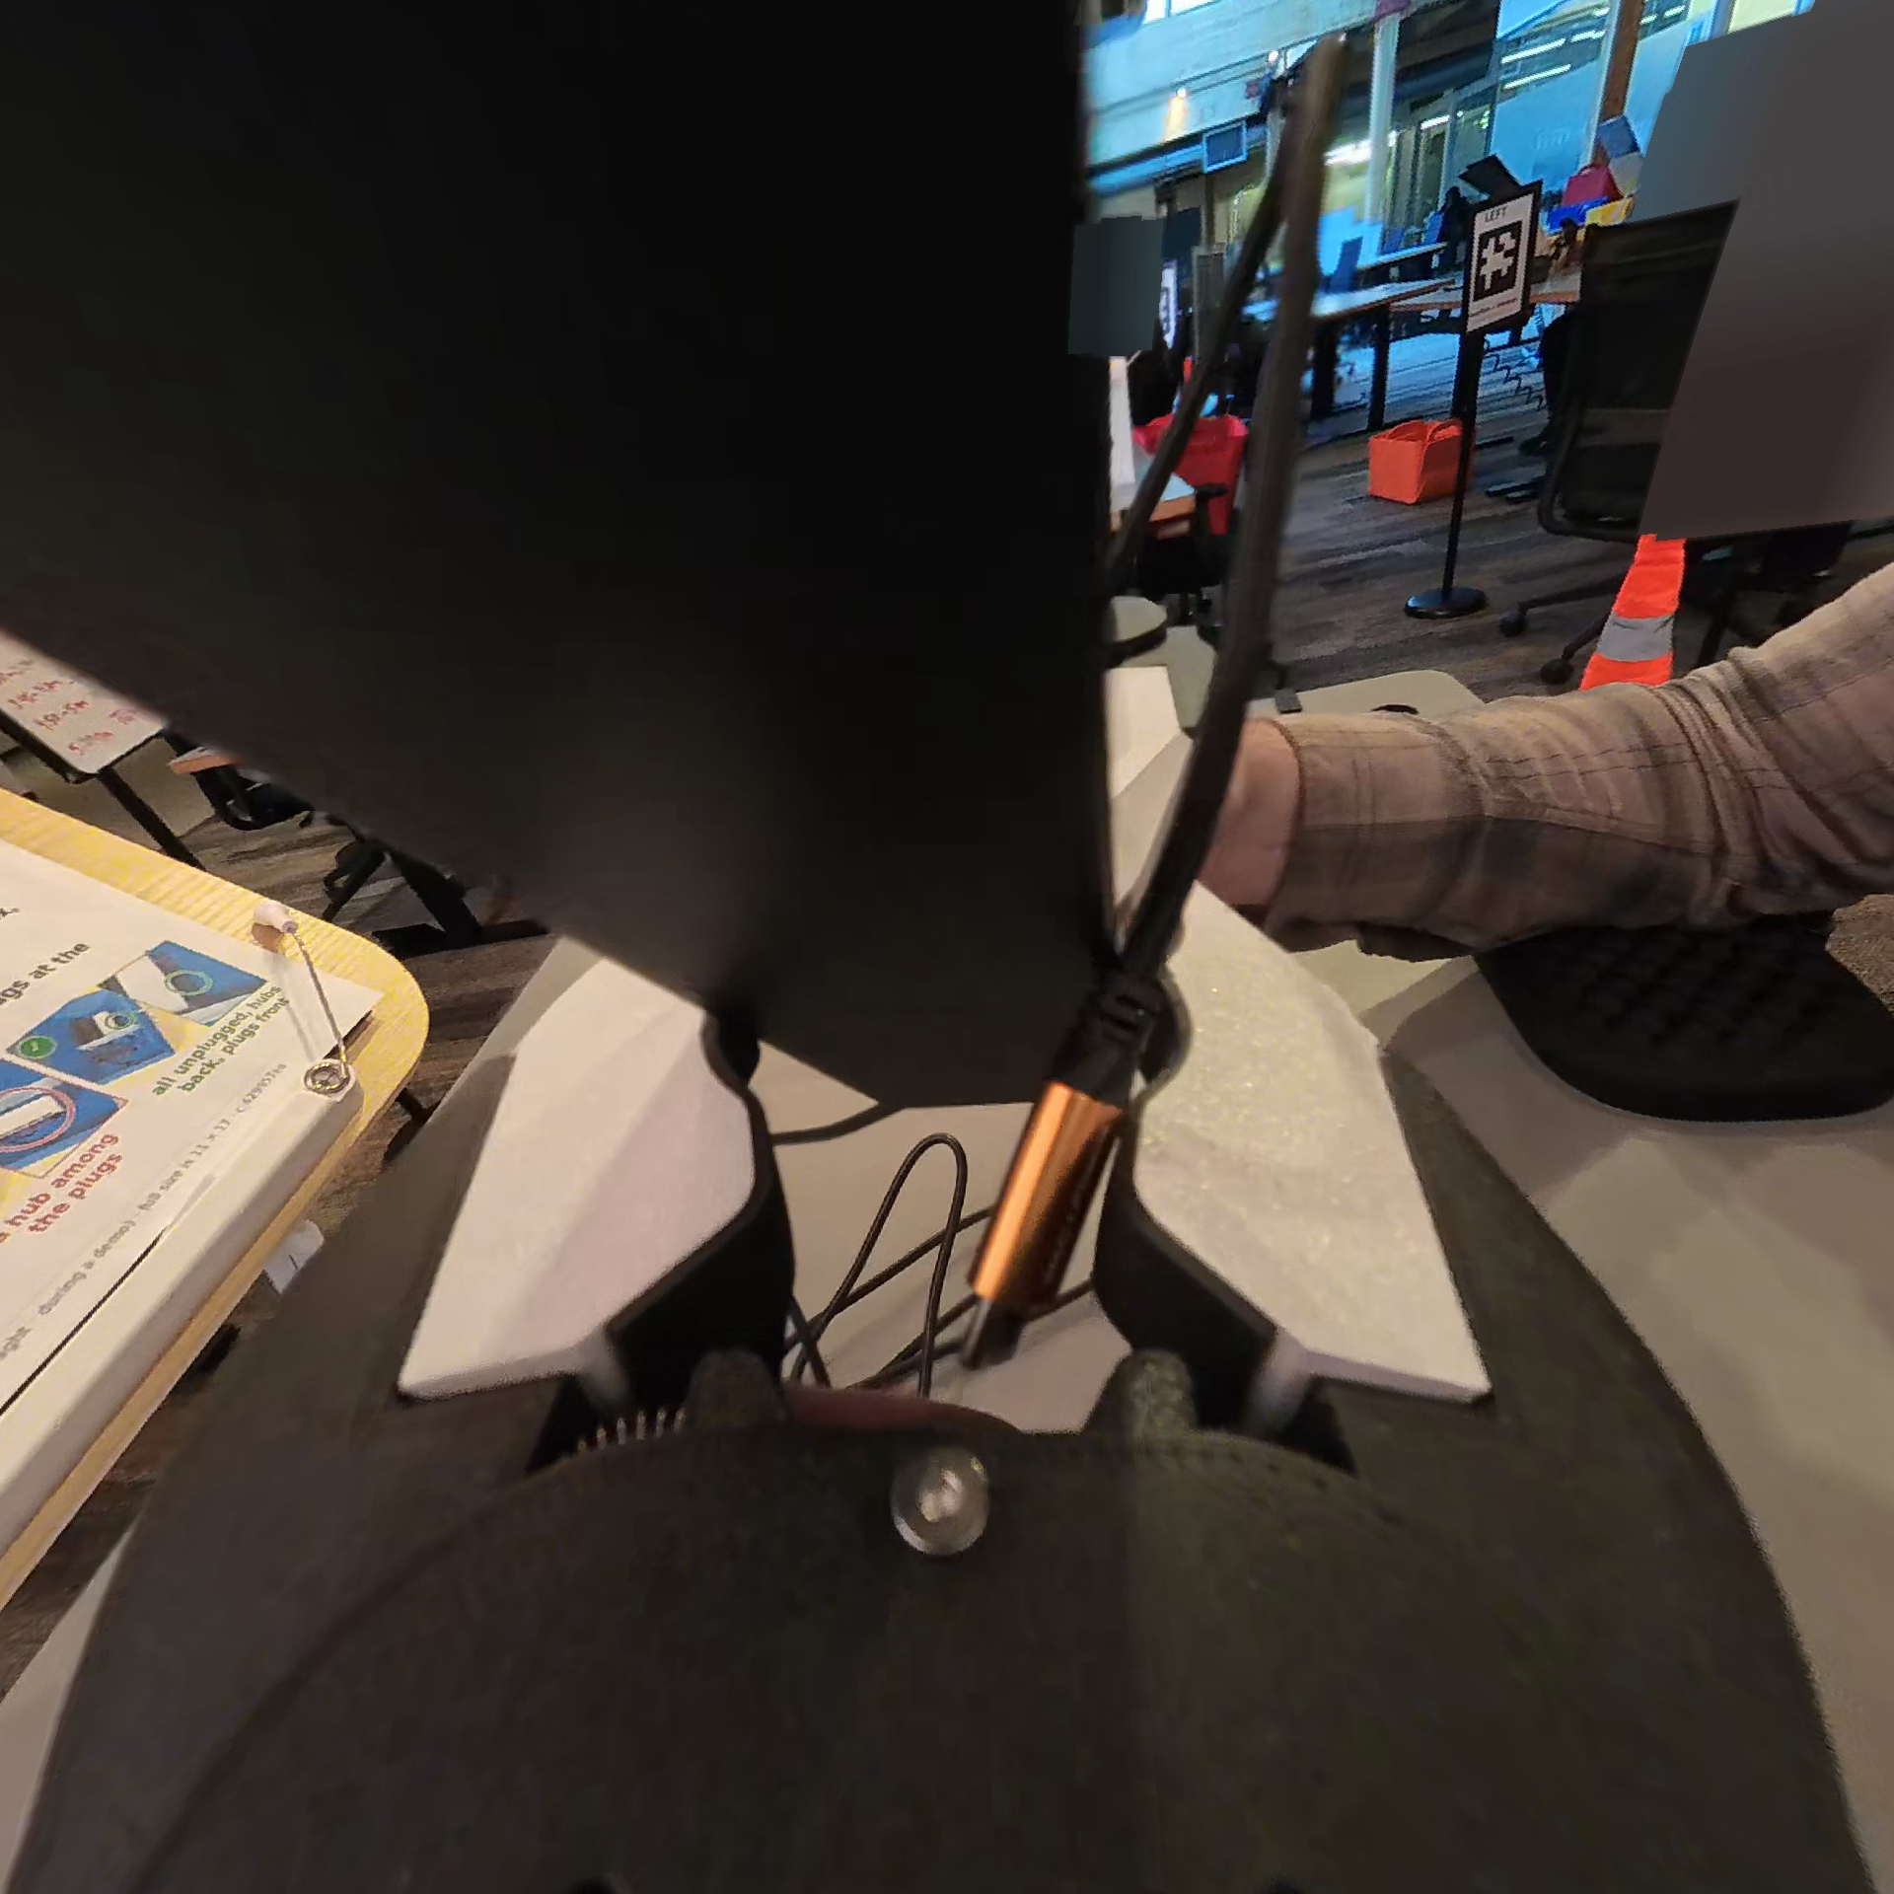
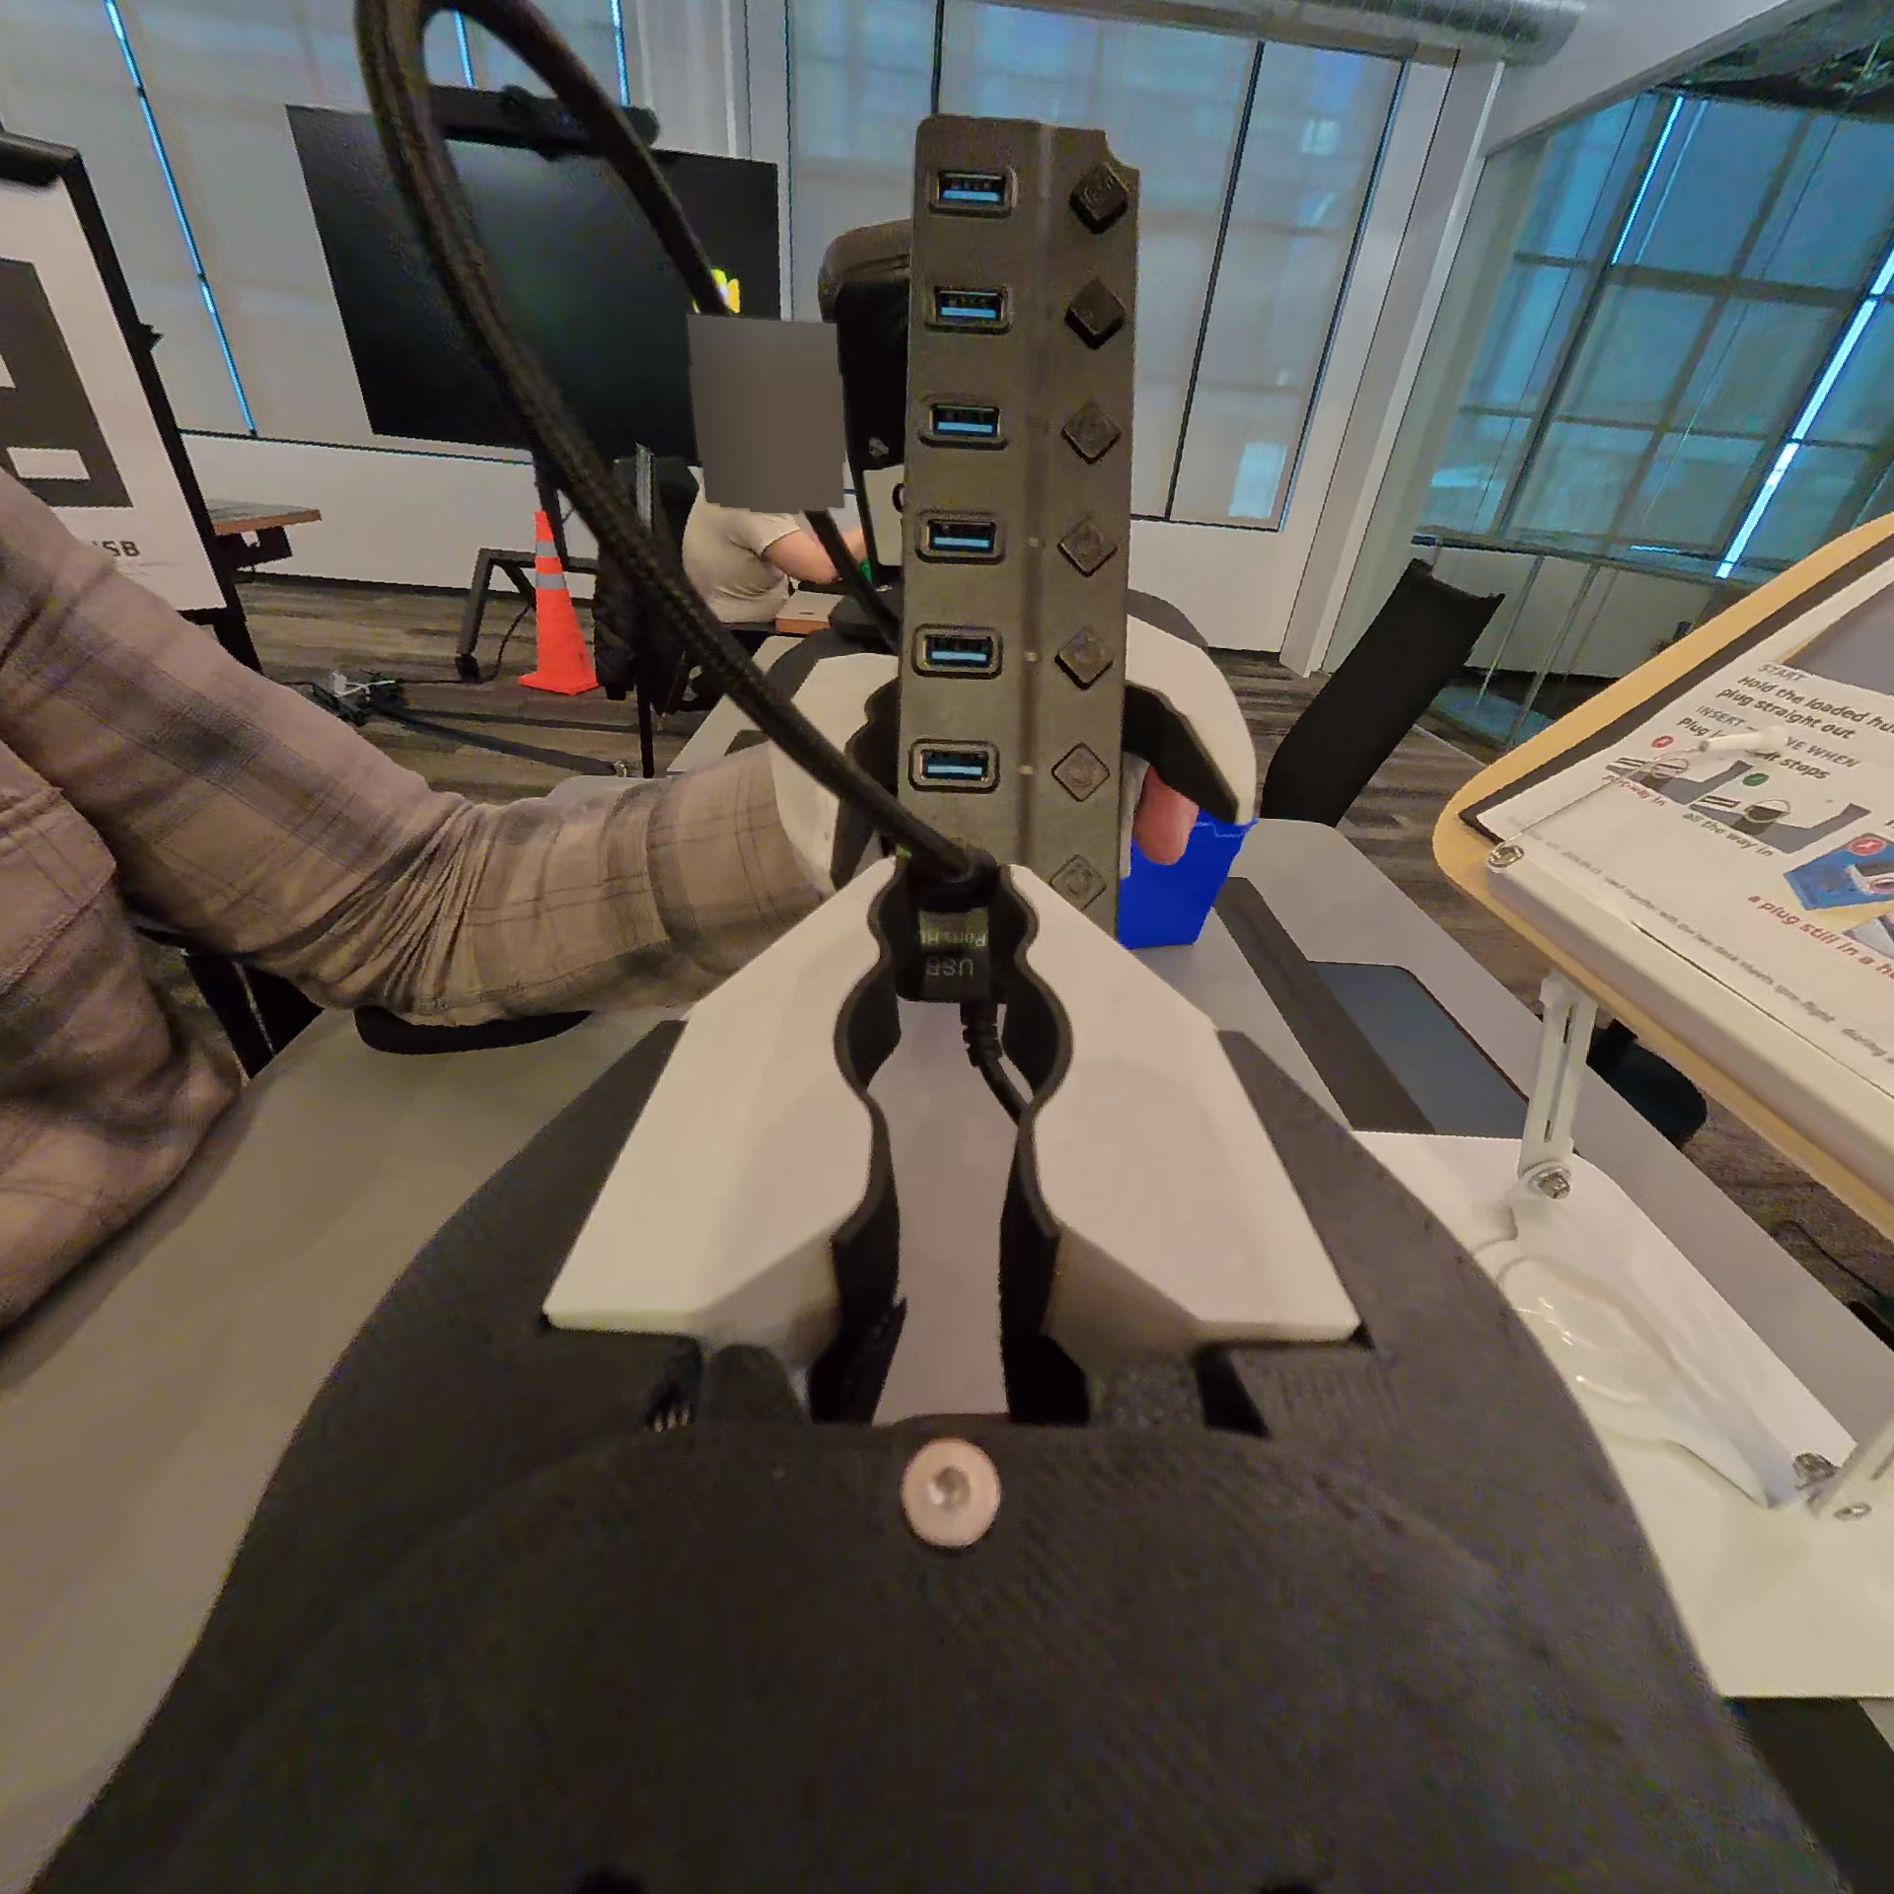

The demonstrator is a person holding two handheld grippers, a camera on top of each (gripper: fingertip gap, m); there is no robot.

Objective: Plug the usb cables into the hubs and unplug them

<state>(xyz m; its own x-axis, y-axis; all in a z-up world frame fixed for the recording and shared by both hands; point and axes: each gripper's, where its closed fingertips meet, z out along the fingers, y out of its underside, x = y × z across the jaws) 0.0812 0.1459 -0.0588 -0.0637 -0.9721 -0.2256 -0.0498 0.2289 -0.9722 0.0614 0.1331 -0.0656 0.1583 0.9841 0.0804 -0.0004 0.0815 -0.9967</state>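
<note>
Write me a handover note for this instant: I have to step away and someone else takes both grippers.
Left hand-held gripper: shut on the upright black USB hub, low on its body.
Right hand-held gripper: shut on a black connector in front of the hub's lowest port, with a braided cable looping up from it. I cannot tell whether it is seated.
The copper-coloured plug hangs loose beside the hub, its tip free.
Done: nothing visibly plugged in; the six upper ports are empty.
Left: plug the cables in, then unplug them.

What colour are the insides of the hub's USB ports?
Blue. The open ports run down the upright black hub, clearest in the right wrist view.
</note>
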